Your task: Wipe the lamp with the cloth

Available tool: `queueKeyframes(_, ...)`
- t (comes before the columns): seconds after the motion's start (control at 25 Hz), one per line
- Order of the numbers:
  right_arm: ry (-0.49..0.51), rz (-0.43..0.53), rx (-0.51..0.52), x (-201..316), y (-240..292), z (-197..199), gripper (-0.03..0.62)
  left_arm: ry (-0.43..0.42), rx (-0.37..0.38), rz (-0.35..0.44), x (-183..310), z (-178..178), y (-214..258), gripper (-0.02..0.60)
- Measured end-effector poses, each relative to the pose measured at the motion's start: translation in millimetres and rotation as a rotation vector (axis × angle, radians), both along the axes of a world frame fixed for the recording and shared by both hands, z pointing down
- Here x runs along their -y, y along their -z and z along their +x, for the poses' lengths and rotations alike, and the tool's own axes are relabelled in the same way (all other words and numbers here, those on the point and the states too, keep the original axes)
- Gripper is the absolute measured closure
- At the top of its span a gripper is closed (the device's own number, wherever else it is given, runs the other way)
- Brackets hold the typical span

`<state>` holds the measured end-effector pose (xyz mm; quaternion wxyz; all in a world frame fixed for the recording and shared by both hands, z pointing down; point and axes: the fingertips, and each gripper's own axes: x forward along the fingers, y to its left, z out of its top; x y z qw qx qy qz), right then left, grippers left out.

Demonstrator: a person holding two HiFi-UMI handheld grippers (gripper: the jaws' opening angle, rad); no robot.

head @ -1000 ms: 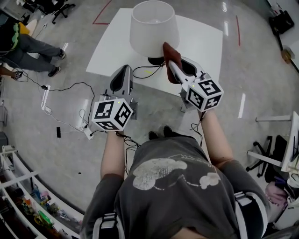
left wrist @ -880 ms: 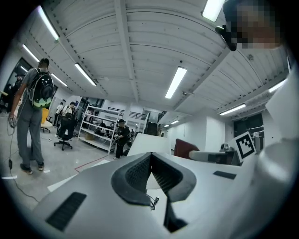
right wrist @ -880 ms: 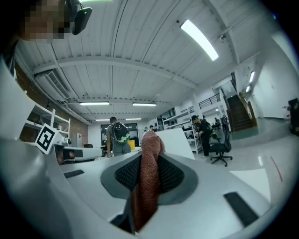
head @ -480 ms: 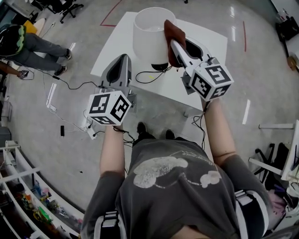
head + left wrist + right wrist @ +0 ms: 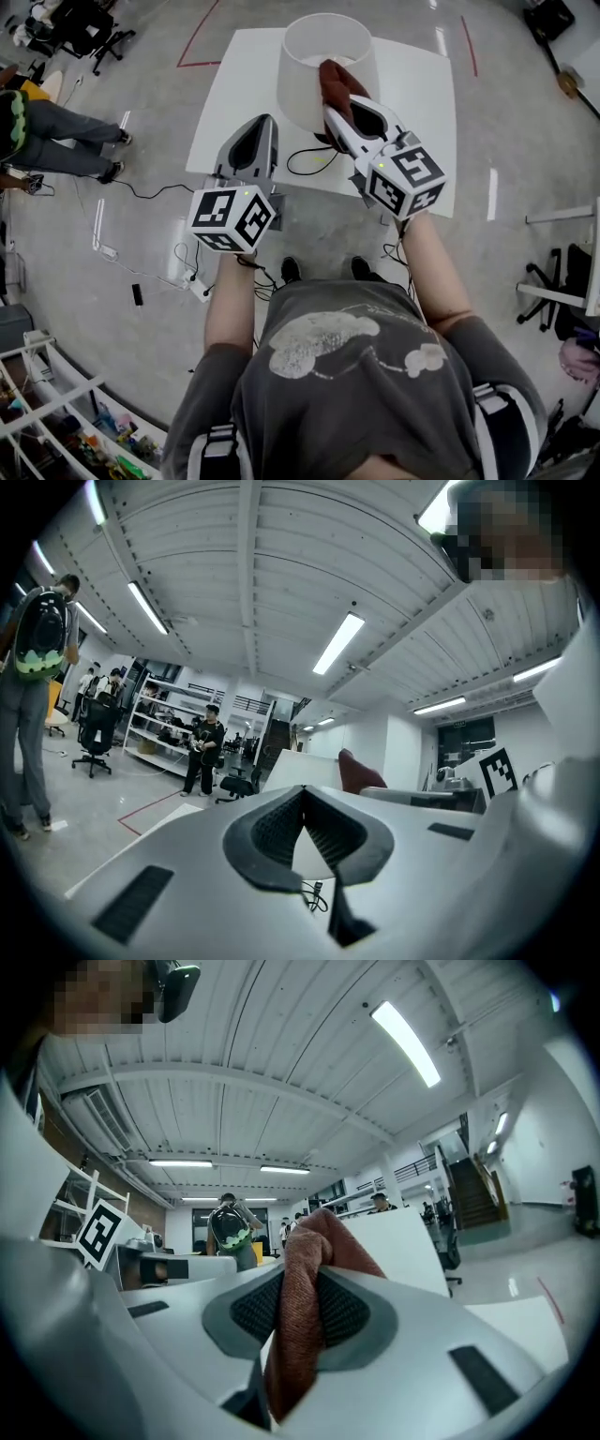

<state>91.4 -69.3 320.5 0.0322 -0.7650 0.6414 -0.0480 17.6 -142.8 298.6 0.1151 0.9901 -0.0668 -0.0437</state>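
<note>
My right hand-held gripper (image 5: 345, 117) is pinching a reddish-brown terry cloth (image 5: 335, 81) between its two dark ribbed pads. In the right gripper view the cloth fills the gap between the jaws, rises above their tips in a rounded fold, and hangs down below them. From the head view, this cloth lies against the near right side of the white fabric lampshade of the table lamp (image 5: 302, 80), close under its upper rim, so cloth and shade are touching. The lamp stands upright on the white square worktop (image 5: 417, 89), toward its far middle part. A thin black cable (image 5: 314, 161) curls on the worktop just in front of the lamp. My left hand-held gripper (image 5: 256, 141) is near the front left edge of the worktop, beside the lamp but apart from it. Its jaws are pressed together at the tips and carry nothing; the left gripper view shows only the worktop and a piece of the cable through the small opening under the tips. Both grippers point away from me, toward the lamp.
</note>
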Motion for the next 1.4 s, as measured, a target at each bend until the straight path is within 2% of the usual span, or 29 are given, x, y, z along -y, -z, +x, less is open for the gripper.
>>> queueKeyframes(0.52,-0.166,-0.150,0.106,36.0,-95.2,-32.7,0.508,-0.177,0.053,-0.033,44.0,-24.1,-37.2,0.574)
queueKeyframes(0.84,-0.251,-0.198,0.175,34.4,-134.4,-46.3,0.508,-0.224,0.082,-0.059,55.6,-39.3,-58.3,0.574)
queueKeyframes(1.0,-0.256,-0.203,0.169,29.2,-130.3,-55.5,0.508,-0.240,0.083,-0.075,54.1,-35.6,-62.0,0.574)
queueKeyframes(1.16,-0.239,-0.181,0.122,23.9,-104.8,-55.4,0.508,-0.251,0.073,-0.061,46.8,-15.7,-52.8,0.574)
queueKeyframes(1.4,-0.212,-0.073,0.053,9.0,-36.7,-47.7,0.508,-0.237,0.044,-0.025,34.8,7.9,-21.6,0.574)
